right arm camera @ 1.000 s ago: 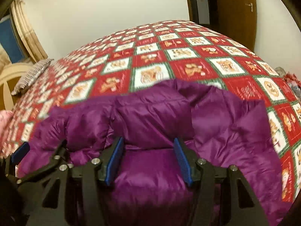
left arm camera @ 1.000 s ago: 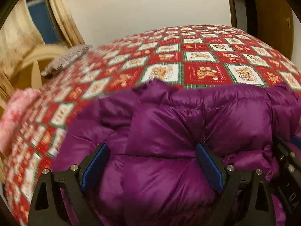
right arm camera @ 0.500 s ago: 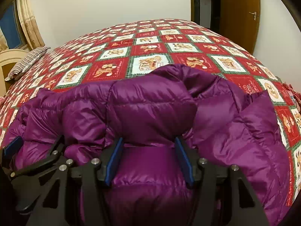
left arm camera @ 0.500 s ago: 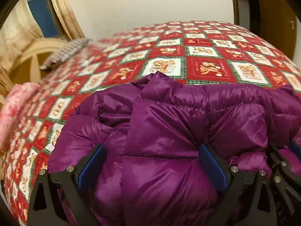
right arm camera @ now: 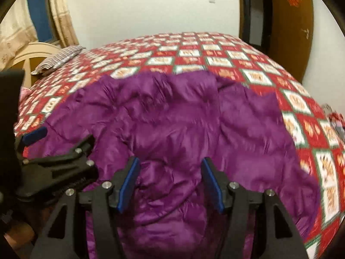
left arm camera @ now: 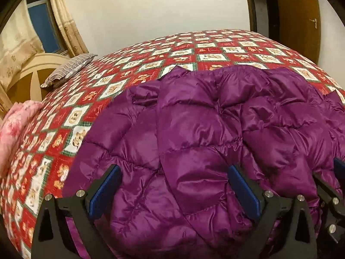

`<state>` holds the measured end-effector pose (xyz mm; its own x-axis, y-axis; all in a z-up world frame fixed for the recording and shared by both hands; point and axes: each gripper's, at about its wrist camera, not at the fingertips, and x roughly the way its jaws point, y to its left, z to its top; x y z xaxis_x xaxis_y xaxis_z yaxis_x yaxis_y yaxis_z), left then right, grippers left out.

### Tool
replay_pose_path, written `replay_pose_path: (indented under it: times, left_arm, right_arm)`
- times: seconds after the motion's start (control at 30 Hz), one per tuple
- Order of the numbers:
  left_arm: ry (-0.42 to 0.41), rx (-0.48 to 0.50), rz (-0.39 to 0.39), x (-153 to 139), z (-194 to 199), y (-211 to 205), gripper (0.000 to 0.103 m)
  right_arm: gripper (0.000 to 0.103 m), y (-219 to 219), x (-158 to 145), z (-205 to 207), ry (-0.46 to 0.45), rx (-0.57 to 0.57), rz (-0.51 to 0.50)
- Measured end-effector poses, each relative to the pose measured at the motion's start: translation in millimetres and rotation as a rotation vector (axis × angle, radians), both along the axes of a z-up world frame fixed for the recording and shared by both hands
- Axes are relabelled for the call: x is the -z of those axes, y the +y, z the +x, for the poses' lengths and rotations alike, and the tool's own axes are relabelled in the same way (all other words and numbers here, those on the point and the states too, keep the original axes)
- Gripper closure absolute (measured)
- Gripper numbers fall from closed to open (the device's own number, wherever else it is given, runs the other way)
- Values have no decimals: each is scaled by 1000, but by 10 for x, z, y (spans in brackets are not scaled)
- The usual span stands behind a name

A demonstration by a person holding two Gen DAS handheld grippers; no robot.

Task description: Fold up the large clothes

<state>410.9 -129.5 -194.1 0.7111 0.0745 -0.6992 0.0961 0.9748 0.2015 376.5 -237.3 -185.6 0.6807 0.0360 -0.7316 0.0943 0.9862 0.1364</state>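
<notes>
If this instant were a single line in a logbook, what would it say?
task: fold large clothes | purple jacket bunched on quilt | left gripper open | right gripper has just been opening, jacket between its jaws

I see a glossy, quilted purple puffer jacket (left arm camera: 204, 142), slick synthetic cloth, on a matt printed cotton-like bedspread (left arm camera: 151, 64). My gripper fingers (left arm camera: 278, 202) look matt black plastic with ribbed blue pads and shiny metal screws.

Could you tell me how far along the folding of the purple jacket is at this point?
The purple puffer jacket already lies bunched double on the bedspread. Both the left gripper and right gripper straddle it with jaws apart, the right's just opening further. Squaring and smoothing the bundle appears left.
</notes>
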Motion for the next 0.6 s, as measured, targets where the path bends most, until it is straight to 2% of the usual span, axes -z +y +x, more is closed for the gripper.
replay_pose_path:
  times: [0.2,0.6]
  left_arm:
    - [16,-12,-35,80,43,43,1]
    - [10,-16,-36,107,49,44,1]
  right_arm:
    - [33,66,73,38,-4,-14,-39]
    - [31,117,114,26,-8,-8,-66]
